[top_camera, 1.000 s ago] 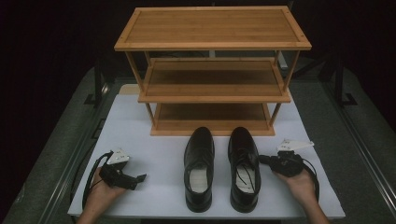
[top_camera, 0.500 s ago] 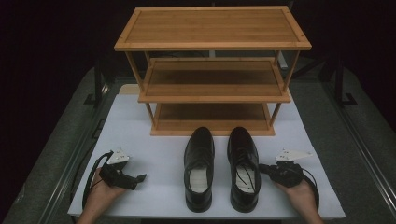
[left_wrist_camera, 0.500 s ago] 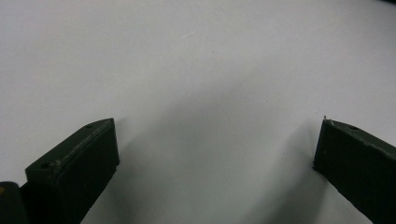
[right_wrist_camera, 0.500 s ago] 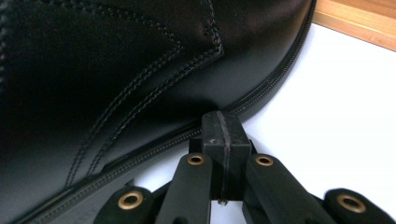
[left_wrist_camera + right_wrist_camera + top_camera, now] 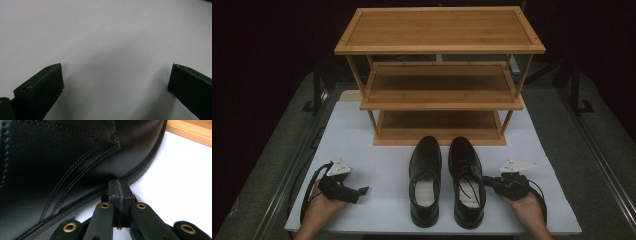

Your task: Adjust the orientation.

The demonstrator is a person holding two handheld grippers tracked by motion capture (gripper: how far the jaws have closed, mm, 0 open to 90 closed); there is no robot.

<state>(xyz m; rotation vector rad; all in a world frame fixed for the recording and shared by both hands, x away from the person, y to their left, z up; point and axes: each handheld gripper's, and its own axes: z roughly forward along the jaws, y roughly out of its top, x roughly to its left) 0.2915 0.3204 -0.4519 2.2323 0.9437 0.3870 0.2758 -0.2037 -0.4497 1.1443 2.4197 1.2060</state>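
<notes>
Two black leather shoes stand side by side, toes toward the rack: the left shoe [image 5: 426, 157] and the laced right shoe [image 5: 462, 156]. My right gripper [image 5: 487, 180] lies low on the white board at the right shoe's outer side. In the right gripper view its jaws [image 5: 119, 188] are shut together with nothing between them, their tip right at the sole edge of the right shoe [image 5: 62, 157]. My left gripper [image 5: 360, 192] rests at the board's near left, well apart from the shoes. Its jaws [image 5: 115, 75] stand wide open over bare white surface.
A three-shelf bamboo rack [image 5: 439, 30] stands behind the shoes on the white board [image 5: 382, 150]; its bottom edge [image 5: 192, 131] is near the right shoe's toe. Dark table with metal rails [image 5: 287, 170] flanks the board on both sides.
My right gripper has slid a little toward the near edge along the right shoe's side, jaws staying shut. The left gripper and both shoes have not moved.
</notes>
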